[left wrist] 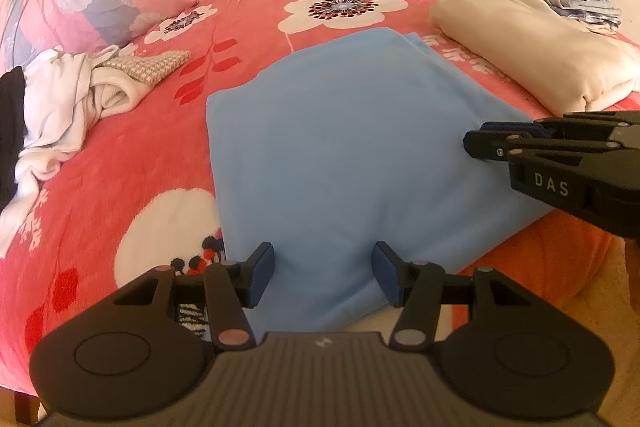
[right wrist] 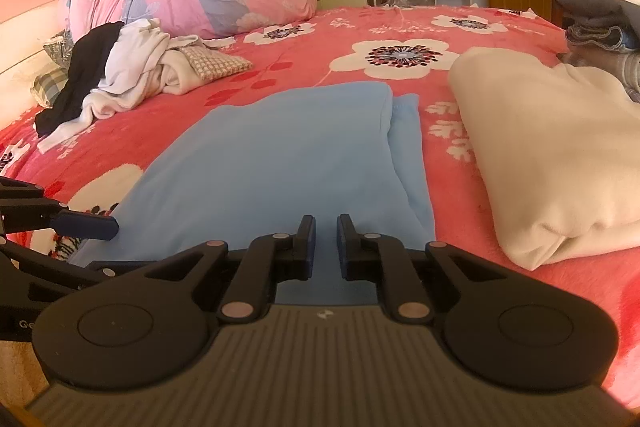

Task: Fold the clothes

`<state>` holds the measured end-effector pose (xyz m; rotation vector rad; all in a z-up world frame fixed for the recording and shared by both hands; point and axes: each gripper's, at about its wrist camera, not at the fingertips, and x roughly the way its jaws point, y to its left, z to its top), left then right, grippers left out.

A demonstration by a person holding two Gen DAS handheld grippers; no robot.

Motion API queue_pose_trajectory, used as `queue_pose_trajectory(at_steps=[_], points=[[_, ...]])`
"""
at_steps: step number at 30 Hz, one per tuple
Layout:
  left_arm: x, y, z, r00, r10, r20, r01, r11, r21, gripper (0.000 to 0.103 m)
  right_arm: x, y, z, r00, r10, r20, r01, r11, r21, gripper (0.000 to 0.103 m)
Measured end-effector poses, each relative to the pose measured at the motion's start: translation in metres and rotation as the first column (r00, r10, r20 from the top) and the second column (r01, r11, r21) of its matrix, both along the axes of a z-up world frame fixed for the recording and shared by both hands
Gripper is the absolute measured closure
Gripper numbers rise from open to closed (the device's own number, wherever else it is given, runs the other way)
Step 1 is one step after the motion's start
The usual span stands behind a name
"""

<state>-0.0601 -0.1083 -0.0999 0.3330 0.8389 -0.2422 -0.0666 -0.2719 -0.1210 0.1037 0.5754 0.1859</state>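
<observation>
The red floral bedspread (left wrist: 120, 167) serves as the folding surface — finished garments like the folded cream garment (right wrist: 552, 163) lie aside at its right. The light blue garment (left wrist: 340, 155) lies flat near the bed's near edge, within reach of both tools. The left gripper (left wrist: 323, 275) spreads wide over its hem, empty, while the right gripper (right wrist: 325, 247) shows a narrow gap, gripping nothing — likely poised for another fold.

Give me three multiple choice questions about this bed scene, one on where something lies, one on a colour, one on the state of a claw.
1. Where is the cream folded garment relative to the blue garment?
A. on its right B. on its left C. under it

2. What colour is the blanket on the bed?
A. green B. red with white flowers C. plain grey

3. How stands the left claw?
A. shut on cloth B. open over the blue garment C. out of view

Answers: 1 A, cream lies right of blue in both views. 2 B, flowers show plainly. 3 B, a wide gap shows blue fabric.
</observation>
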Motion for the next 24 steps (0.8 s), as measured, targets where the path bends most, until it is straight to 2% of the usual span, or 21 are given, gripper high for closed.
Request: queue_pose_trajectory(at_steps=[17,20,22,24], points=[[-0.001,0.001,-0.001,1.000,0.006,-0.002,-0.006,1.000,-0.003,0.047,0.000,-0.005,-0.001,1.000,0.001,0.004,-0.001,1.000,0.003,0.094],[-0.002,0.006,-0.002,1.000,0.000,0.003,0.001,1.000,-0.024,0.047,0.001,-0.019,0.002,0.998,-0.056,0.010,0.056,0.998,0.005,0.095],[-0.003,0.013,-0.001,1.000,-0.010,0.011,0.011,0.998,-0.057,0.046,0.003,-0.027,0.004,0.996,-0.089,0.006,0.089,0.996,-0.007,0.095],[-0.004,0.022,0.004,1.000,-0.013,0.021,0.015,0.995,-0.101,0.046,0.004,-0.033,0.007,0.993,-0.119,0.001,0.119,0.993,-0.025,0.092]])
